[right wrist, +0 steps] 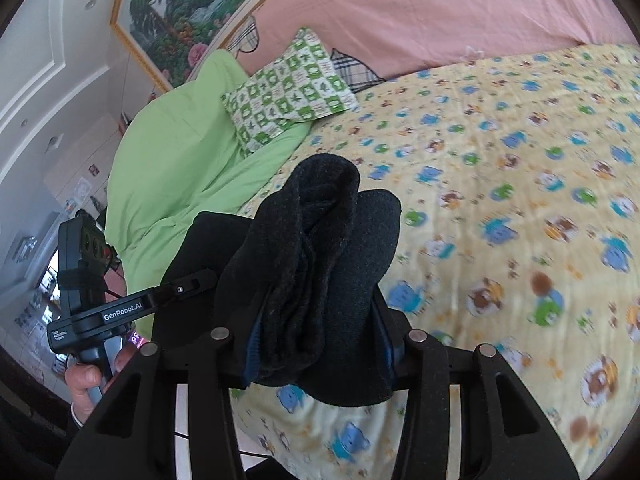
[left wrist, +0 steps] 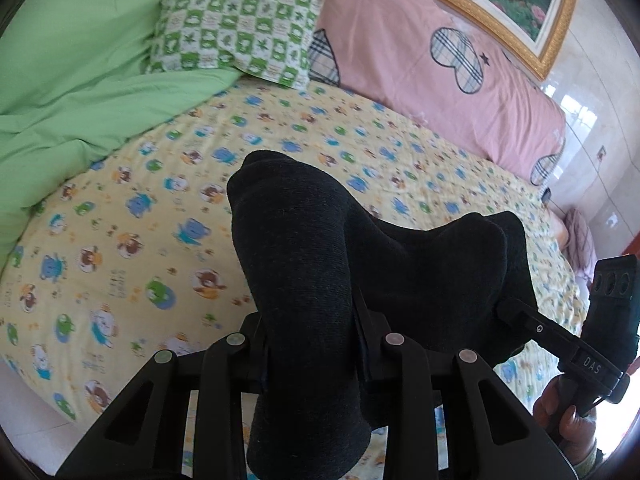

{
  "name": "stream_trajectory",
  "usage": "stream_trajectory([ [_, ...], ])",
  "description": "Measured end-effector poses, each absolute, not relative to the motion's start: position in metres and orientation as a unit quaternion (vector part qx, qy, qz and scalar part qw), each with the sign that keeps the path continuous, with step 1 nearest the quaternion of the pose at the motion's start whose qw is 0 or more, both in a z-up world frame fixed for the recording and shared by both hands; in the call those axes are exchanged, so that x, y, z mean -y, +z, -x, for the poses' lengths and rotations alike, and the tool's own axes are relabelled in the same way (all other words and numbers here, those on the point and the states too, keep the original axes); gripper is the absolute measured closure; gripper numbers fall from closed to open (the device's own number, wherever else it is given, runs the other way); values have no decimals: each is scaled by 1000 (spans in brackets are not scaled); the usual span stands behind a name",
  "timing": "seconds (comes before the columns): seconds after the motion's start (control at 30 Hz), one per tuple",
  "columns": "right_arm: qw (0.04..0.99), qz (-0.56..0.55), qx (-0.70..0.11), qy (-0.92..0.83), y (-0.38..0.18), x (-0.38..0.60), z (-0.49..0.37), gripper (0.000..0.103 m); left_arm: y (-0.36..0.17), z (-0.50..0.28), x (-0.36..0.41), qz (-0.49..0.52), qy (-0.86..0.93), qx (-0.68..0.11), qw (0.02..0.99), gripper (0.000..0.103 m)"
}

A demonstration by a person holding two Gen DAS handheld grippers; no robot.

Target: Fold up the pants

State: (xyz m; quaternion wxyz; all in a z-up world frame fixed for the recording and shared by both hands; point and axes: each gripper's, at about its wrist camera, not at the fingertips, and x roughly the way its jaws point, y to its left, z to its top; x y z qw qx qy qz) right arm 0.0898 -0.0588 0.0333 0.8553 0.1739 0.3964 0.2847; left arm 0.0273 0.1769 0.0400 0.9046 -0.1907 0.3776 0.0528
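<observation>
The black pants [left wrist: 320, 264] hang bunched between my two grippers, lifted above the yellow cartoon-print bed sheet [left wrist: 132, 232]. My left gripper [left wrist: 312, 336] is shut on one part of the pants, with fabric draping over and below its jaws. My right gripper [right wrist: 316, 340] is shut on another bunched part of the pants [right wrist: 316, 264]. The right gripper also shows in the left wrist view [left wrist: 516, 312], clamping the cloth at the right. The left gripper shows in the right wrist view [right wrist: 200, 280], at the left. The fingertips are hidden by fabric.
A green blanket [left wrist: 76, 80] lies at the bed's left. A green-checked pillow [left wrist: 240, 36] and a pink quilt [left wrist: 432, 64] lie at the head. A framed picture [right wrist: 180, 12] hangs on the wall behind. The bed's near edge [left wrist: 40, 412] is at the lower left.
</observation>
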Motion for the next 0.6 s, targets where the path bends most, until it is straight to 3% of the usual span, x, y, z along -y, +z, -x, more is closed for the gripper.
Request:
stream_trajectory([
  [0.6, 850, -118, -391, 334, 23, -29, -168, 56, 34, -62, -249, 198, 142, -355, 903, 72],
])
